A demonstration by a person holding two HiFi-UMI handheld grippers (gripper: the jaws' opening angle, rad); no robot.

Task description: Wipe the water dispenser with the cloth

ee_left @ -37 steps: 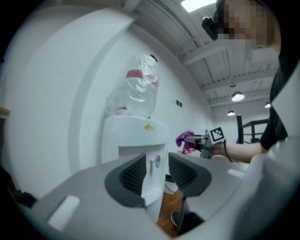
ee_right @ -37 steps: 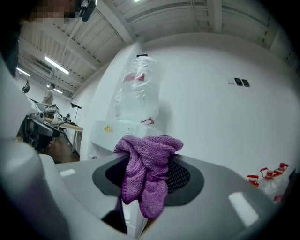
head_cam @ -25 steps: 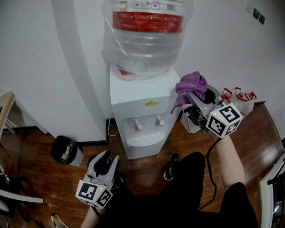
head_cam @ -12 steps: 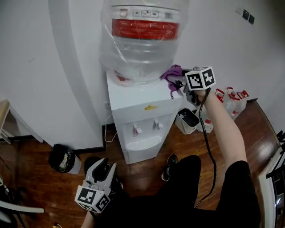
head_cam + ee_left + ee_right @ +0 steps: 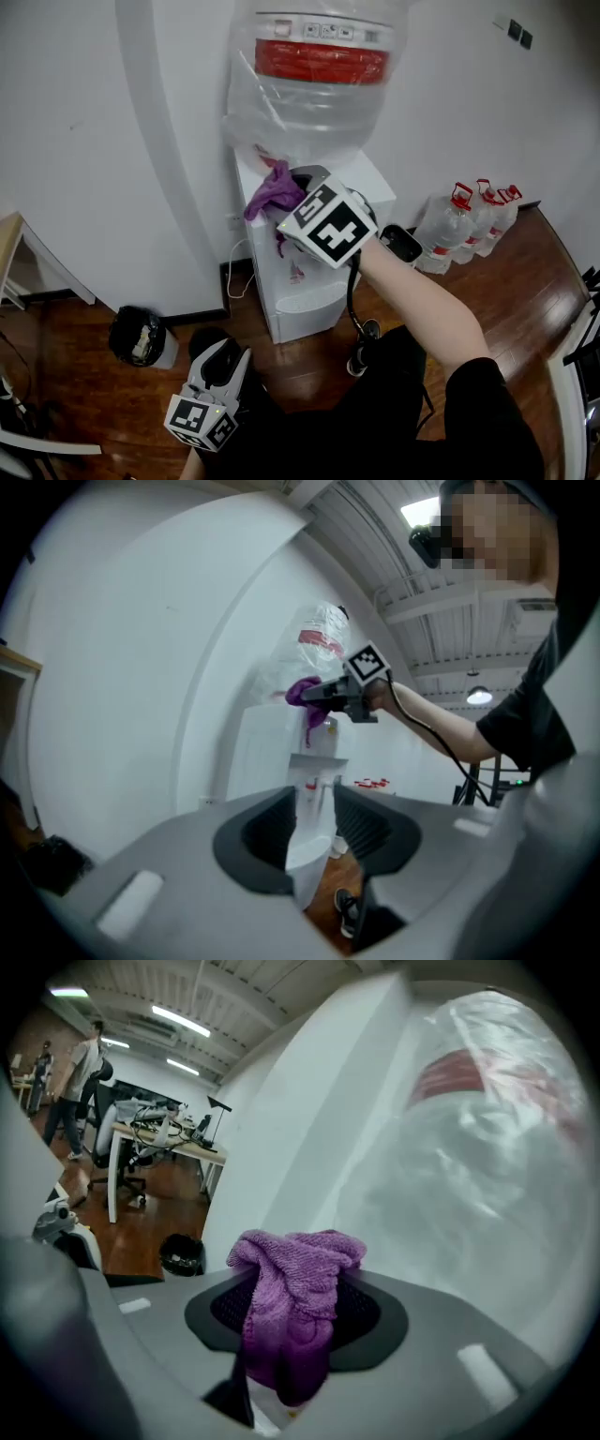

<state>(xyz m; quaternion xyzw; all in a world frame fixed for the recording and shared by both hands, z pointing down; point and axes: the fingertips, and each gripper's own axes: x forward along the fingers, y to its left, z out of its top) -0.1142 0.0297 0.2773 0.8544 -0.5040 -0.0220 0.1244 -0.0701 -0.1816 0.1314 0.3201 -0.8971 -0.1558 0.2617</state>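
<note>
Right tongs [image 5: 292, 201] swung one cloth [image 5: 269, 191] across one dispenser [image 5: 305, 307].

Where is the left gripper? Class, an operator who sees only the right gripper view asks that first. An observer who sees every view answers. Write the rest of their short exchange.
Observer: The left gripper hangs low in front of the dispenser, its fingers apart with nothing between them.
Operator: Where on the dispenser is my cloth?
Observer: The cloth is at the top's left front corner, just under the big bottle; I can't confirm contact.
Operator: What stands on the dispenser's other side?
Observer: Several small bottles with red caps stand on the floor against the wall.
</note>
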